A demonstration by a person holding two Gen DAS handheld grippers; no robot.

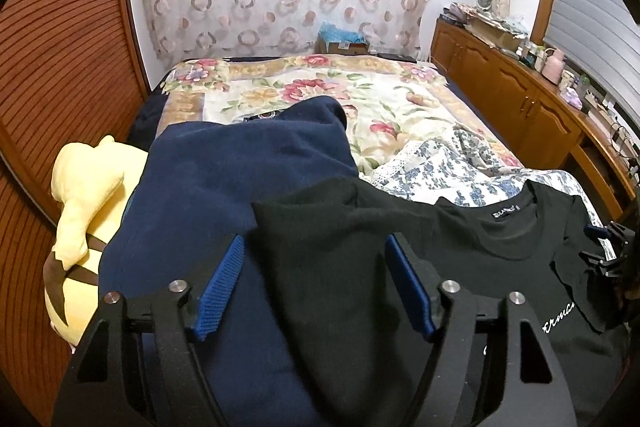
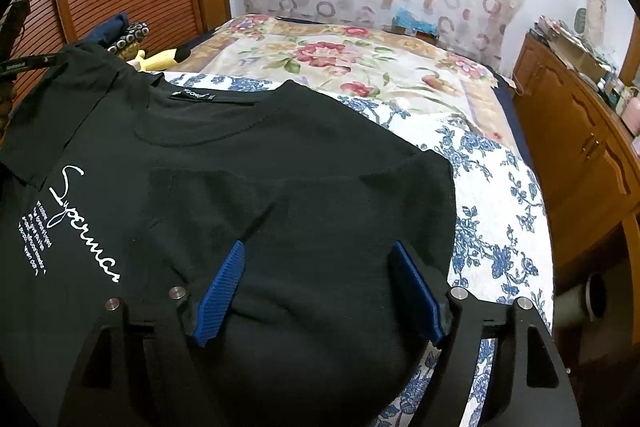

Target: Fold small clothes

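Observation:
A black T-shirt [image 2: 248,155] with white script print lies face up on the bed, collar toward the far end. Its right sleeve looks folded inward over the chest. My right gripper [image 2: 318,255] is open over that folded right side, blue pads apart with black cloth lying between them. In the left wrist view the same T-shirt [image 1: 460,251] spreads to the right. My left gripper [image 1: 314,247] is open over the shirt's left edge, the cloth loose between its pads. A navy garment [image 1: 240,167] lies heaped just left of the shirt.
A yellow plush toy [image 1: 88,195] sits at the left beside the navy garment. The bed carries a floral blanket [image 1: 320,95] and a blue-flowered white quilt [image 2: 492,211]. A wooden cabinet [image 2: 584,155] runs along the right, a slatted wooden door [image 1: 60,67] along the left.

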